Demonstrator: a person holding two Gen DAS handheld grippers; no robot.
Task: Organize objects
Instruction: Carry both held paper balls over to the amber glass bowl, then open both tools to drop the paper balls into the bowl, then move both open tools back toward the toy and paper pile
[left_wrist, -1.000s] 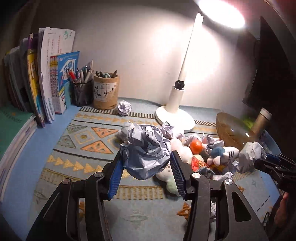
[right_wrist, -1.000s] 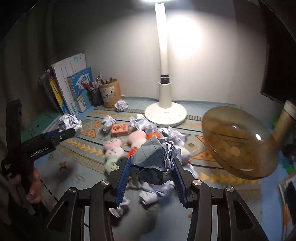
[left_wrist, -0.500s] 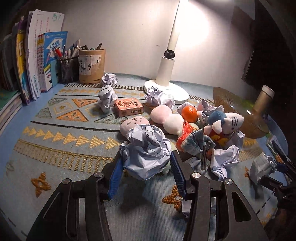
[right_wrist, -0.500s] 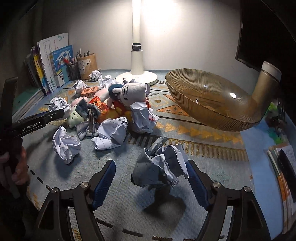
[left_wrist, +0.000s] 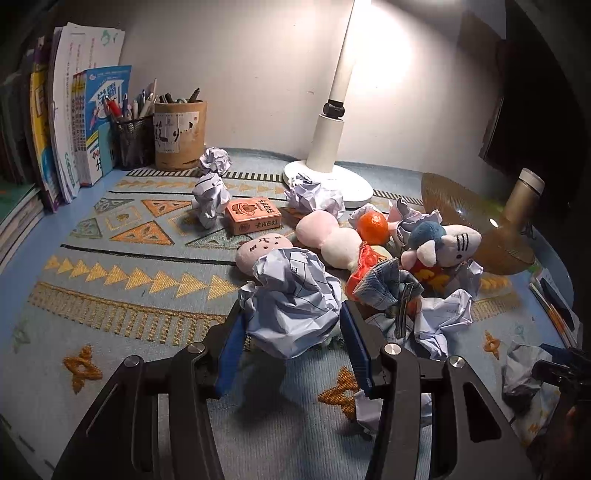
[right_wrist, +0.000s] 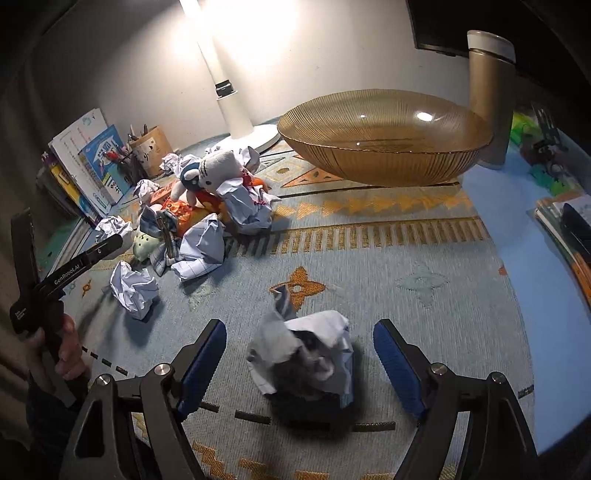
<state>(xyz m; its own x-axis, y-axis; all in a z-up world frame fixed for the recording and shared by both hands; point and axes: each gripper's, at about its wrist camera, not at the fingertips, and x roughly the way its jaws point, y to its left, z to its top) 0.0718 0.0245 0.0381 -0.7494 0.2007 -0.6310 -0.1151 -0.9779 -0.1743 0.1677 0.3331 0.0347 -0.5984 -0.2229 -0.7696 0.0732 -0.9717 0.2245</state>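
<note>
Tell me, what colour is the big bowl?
Amber-brown see-through glass bowl with fine ribs; the right wrist view shows it best.

We see a dim room with a plain pale wall (left_wrist: 258, 66) behind a blue table (right_wrist: 491, 206). A patterned woven mat (left_wrist: 122, 266) in blue-grey and orange covers most of the table. A white lamp (left_wrist: 332, 125) stands at the back, casting a bright patch on the wall. A dark panel (right_wrist: 436, 26) hangs at the right.
</note>
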